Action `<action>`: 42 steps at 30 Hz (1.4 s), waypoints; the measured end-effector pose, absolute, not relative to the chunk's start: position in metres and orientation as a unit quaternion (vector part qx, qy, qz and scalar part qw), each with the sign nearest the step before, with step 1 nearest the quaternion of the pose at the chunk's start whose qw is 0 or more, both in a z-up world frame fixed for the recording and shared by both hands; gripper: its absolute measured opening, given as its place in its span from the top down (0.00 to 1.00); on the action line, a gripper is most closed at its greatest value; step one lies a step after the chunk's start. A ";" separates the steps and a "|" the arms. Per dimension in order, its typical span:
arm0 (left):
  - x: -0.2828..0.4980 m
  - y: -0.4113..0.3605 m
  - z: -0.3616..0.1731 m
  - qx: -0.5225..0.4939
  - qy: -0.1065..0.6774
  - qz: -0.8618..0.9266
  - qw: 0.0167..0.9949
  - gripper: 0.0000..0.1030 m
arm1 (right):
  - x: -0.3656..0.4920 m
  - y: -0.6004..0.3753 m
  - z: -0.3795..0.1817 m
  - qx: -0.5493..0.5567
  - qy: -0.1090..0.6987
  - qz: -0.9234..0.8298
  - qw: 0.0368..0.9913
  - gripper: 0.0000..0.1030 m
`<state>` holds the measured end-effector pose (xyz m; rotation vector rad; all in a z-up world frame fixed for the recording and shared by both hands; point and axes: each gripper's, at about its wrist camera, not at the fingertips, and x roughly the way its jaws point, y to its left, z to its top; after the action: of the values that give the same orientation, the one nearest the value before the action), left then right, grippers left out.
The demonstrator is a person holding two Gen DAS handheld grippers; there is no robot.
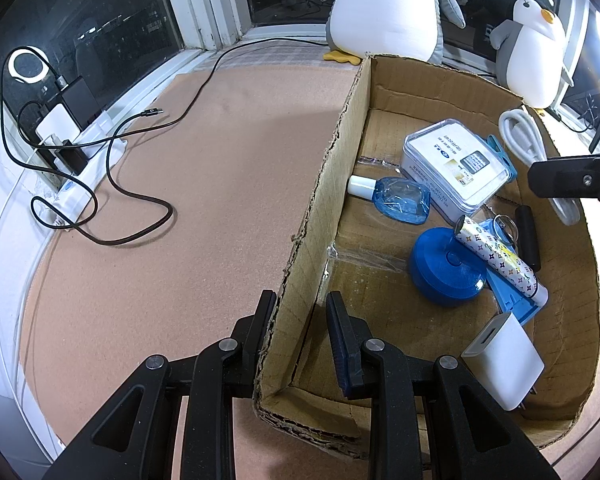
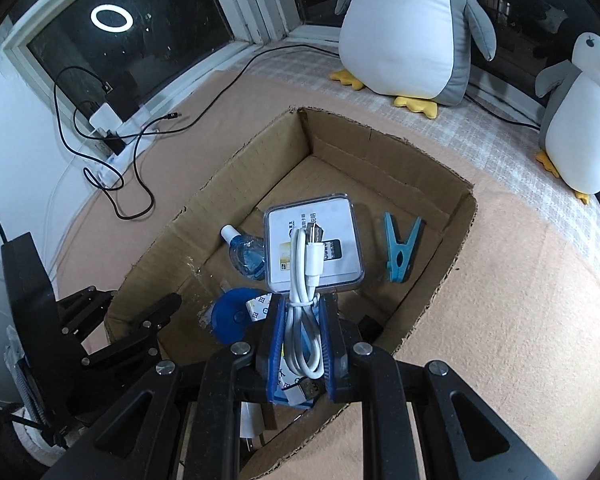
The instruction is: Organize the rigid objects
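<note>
The right gripper (image 2: 300, 340) squeezes a looped white cable (image 2: 305, 304) above the box (image 2: 440, 240), whose left wall the left gripper (image 1: 300, 320) pinches; a loose loop might slip out and land outside.

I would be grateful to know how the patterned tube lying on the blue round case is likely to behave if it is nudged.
The patterned tube is cylindrical and lies propped at a slant on the blue round case, so it would probably roll or slide off. Its wrap looks glossy, so it may be slippery. It keeps a straight shape, so it is likely stiff.
</note>
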<state>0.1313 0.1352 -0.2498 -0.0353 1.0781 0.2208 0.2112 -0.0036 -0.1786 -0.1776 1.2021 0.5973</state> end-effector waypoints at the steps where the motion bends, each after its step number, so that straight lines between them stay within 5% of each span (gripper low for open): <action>1: 0.131 0.135 -0.250 -0.017 0.512 0.105 0.852 0.73 | 0.211 -0.003 -0.179 -0.088 0.555 0.275 0.780 0.85; 12: 0.131 0.135 -0.250 -0.017 0.512 0.105 0.852 0.73 | 0.208 0.001 -0.182 -0.099 0.552 0.279 0.779 0.82; 28: 0.131 0.135 -0.251 -0.018 0.513 0.105 0.852 0.73 | 0.201 -0.007 -0.174 -0.110 0.541 0.275 0.787 0.49; 38: 0.128 0.133 -0.251 -0.015 0.515 0.107 0.851 0.72 | 0.186 -0.024 -0.167 -0.112 0.532 0.267 0.796 0.48; 42: 0.127 0.132 -0.249 -0.015 0.514 0.103 0.851 0.62 | 0.182 -0.035 -0.163 -0.100 0.531 0.264 0.799 0.48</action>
<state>0.1267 0.1319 -0.2491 -0.0317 1.0832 0.2172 0.1817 -0.0348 -0.1634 -0.2151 1.1401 0.5660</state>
